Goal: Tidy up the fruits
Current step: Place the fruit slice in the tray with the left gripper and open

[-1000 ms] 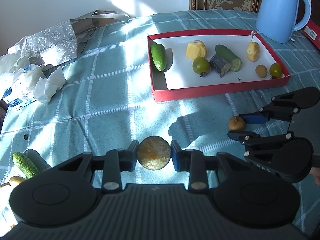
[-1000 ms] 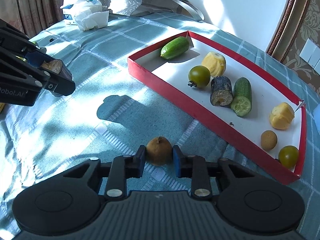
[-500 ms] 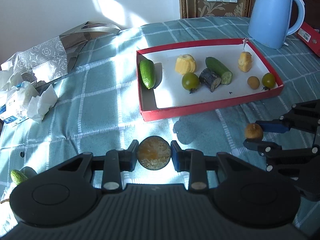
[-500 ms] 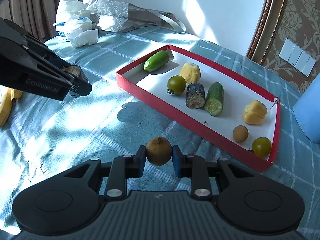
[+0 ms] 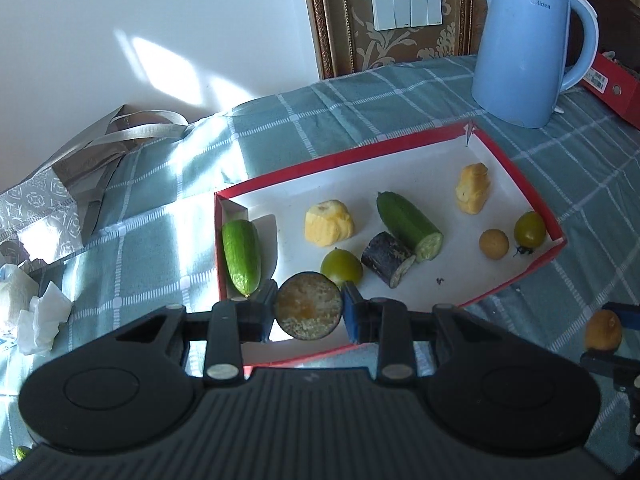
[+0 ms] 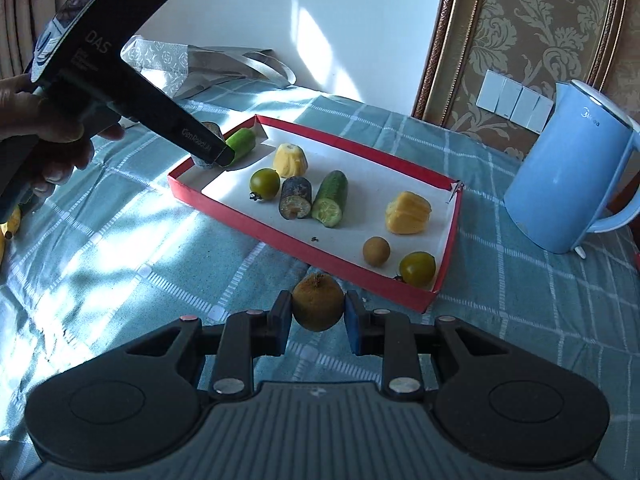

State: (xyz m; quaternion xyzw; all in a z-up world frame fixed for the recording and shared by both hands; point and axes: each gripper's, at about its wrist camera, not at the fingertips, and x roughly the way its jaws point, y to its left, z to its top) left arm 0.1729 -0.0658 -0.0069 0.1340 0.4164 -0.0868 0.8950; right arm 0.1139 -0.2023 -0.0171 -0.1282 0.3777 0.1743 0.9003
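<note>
Fruits sit pinched in both tools: the left gripper (image 5: 308, 306), at lower centre of the left wrist view, clamps a dark-skinned cut piece (image 5: 308, 305), its pale cut face toward the camera, and the right gripper (image 6: 316, 314), at lower centre of the right wrist view, clamps a small brown kiwi-like fruit (image 6: 317, 302) (stem end up). Neither pair of jaws has any gap beside its load.

Just beyond the dark piece lies the near red rim of the red tray (image 5: 520, 276), so that piece hangs over the tray's lower-left corner, close to the small cucumber (image 5: 241, 255) lying along the left wall. The brown fruit hangs over checked teal cloth (image 6: 120, 264), short of the tray's near wall.

Inside the tray, toward mid-frame in the left view, a green tomato (image 5: 342, 267), a dark cut chunk (image 5: 387, 258) and a halved cucumber (image 5: 408, 226) cluster together, the last two touching. A peeled yellow piece (image 5: 329, 229) lies behind them. Bare white floor shows at the lower right of the cluster and along the far wall. Near the right wall sit another yellow piece (image 5: 473, 188), a tan round fruit (image 5: 494, 243) and a second green tomato (image 5: 529, 229).

Beyond the tray, at upper right, stands a blue kettle (image 5: 524, 52); at upper left lies a grey patterned bag (image 5: 80, 168)
</note>
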